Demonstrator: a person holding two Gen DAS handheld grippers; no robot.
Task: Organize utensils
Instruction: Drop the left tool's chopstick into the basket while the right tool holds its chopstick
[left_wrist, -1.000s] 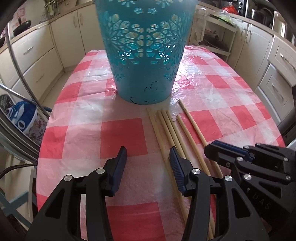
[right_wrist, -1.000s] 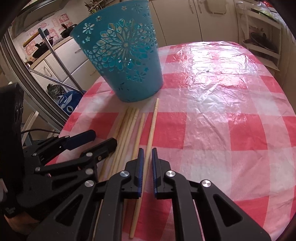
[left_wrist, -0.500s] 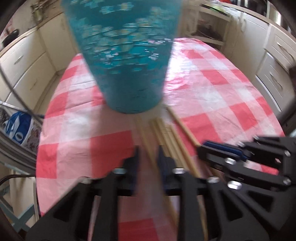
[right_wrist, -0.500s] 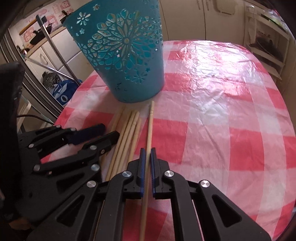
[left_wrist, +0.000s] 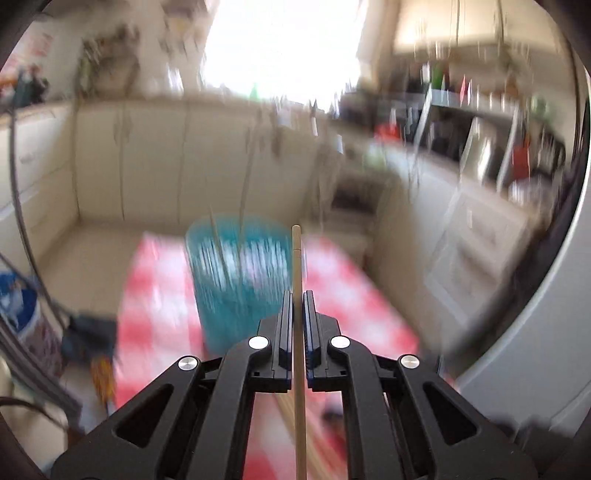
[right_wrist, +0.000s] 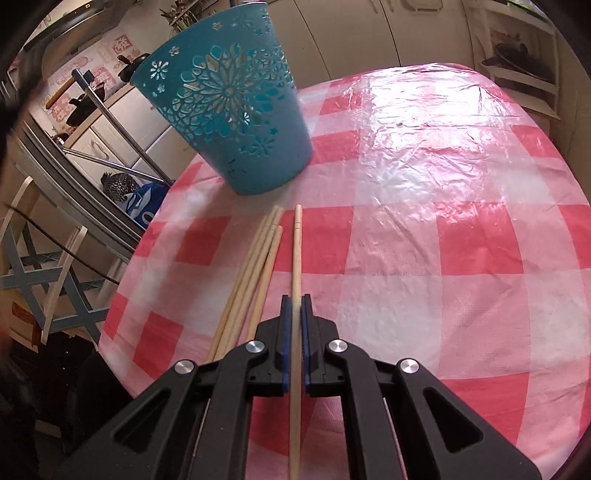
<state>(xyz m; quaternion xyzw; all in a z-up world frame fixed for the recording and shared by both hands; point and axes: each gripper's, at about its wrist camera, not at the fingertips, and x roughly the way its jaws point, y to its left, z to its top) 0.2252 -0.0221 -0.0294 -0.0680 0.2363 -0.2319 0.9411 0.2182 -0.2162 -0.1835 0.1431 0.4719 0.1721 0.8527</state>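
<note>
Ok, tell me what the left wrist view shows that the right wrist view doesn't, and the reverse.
Only the left wrist view, heavily blurred, shows the left gripper shut on a chopstick raised well above the table, with the kitchen window and cabinets behind.

Only the right wrist view, which is sharp, shows the right gripper shut on another chopstick and the loose chopsticks lying on the tablecloth beside it.

Both show the teal basket standing upright on the red checked tablecloth.
</note>
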